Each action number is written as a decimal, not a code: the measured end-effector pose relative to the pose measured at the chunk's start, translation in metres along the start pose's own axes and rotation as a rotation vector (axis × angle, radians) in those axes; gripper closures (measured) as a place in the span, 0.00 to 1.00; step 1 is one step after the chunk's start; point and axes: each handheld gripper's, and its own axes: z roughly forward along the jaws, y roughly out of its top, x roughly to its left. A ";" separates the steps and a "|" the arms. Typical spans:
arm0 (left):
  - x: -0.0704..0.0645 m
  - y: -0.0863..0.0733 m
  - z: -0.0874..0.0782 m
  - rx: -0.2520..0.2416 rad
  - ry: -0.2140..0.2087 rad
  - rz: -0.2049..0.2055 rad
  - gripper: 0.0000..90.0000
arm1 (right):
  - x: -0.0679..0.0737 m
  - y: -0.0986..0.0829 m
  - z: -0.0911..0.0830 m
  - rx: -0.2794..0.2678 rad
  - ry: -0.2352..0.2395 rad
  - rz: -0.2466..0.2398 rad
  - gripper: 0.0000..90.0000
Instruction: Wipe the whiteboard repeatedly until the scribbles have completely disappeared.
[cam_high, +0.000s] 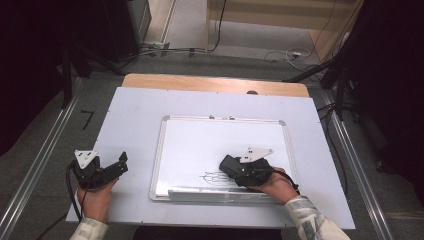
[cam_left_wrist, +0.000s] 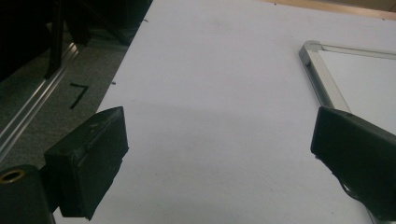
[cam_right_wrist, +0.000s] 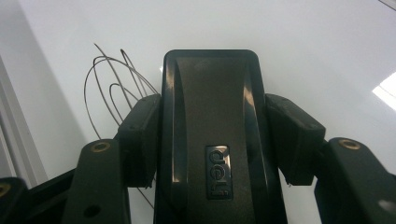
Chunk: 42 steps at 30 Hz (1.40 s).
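Right tongs (cam_right_wrist: 212, 140) pinch a black eraser (cam_right_wrist: 210, 121) by its long sides, flat on the whiteboard (cam_high: 200, 135) near the board's lower edge. Scribbled pen loops (cam_right_wrist: 112, 88) remain just beside the eraser, so wiping looks barely started. Eraser's long axis runs along the tongs, pointing toward the board's left frame. Left tongs (cam_left_wrist: 219, 154) spread wide, idle over the table (cam_left_wrist: 210, 70) left of the board.

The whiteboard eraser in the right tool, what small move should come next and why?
Probably slide the eraser sideways over the scribble. The right tool is shut on it, low over the whiteboard, and the pen loops lie just beside it, unwiped. The left tool is open off the board.
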 end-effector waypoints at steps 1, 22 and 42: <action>0.000 0.000 0.000 0.000 0.000 -0.001 0.05 | 0.001 0.000 0.000 0.003 0.000 0.001 0.43; -0.001 0.001 0.000 -0.003 -0.002 -0.001 0.05 | 0.009 0.012 0.011 0.022 0.025 -0.041 0.43; -0.001 0.001 0.000 -0.003 -0.006 0.000 0.05 | 0.025 0.025 0.025 0.030 -0.005 -0.009 0.43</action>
